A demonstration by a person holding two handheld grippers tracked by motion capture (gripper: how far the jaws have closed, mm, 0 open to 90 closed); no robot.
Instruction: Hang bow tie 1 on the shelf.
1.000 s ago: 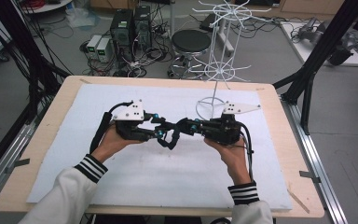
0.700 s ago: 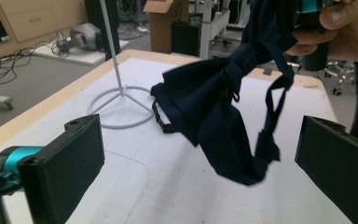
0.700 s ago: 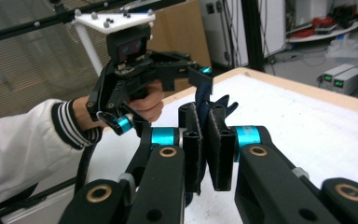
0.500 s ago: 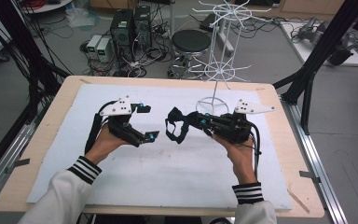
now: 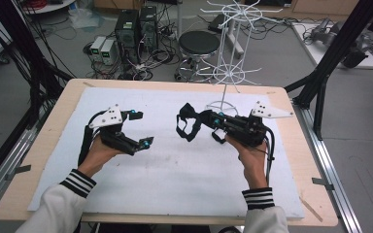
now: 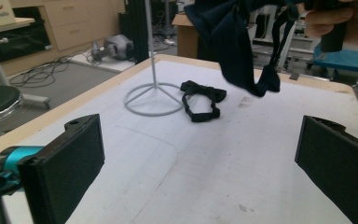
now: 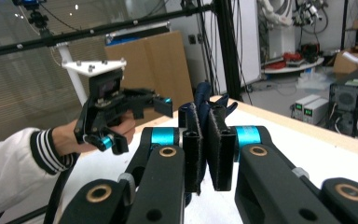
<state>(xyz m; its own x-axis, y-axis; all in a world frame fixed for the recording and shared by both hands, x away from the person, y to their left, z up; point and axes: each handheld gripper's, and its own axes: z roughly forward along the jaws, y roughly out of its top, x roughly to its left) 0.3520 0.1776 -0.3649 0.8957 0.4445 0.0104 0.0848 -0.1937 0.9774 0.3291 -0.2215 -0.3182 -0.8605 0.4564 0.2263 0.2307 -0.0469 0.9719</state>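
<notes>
Right claw (image 5: 200,118) pressed together on a dark navy fabric item (image 5: 188,122), straps hanging off the jaws, held clear above the worktop (image 5: 43,145). In the right gripper view the cloth (image 7: 203,103) is pinched between the two pads, with a thin dark edge sticking up past them. Left claw (image 5: 142,128) spread wide, nothing in it, hovering over the white mat (image 5: 175,170) left of centre; in the left gripper view both black jaws stand far apart with bare mat between them. Gap between the two claws is clear, they're apart. From the left gripper view the held fabric (image 6: 235,42) dangles at top, with the right hand (image 6: 340,18) above it. A second dark strap piece (image 6: 201,99) lies flat on the mat, just beside the ring base of the white wire rack (image 6: 153,99), touching or nearly so, can't tell. Rack (image 5: 230,48) stands upright at the far edge of the worktop. Left hand (image 5: 97,150) grips its tool from below, striped cuff visible.
</notes>
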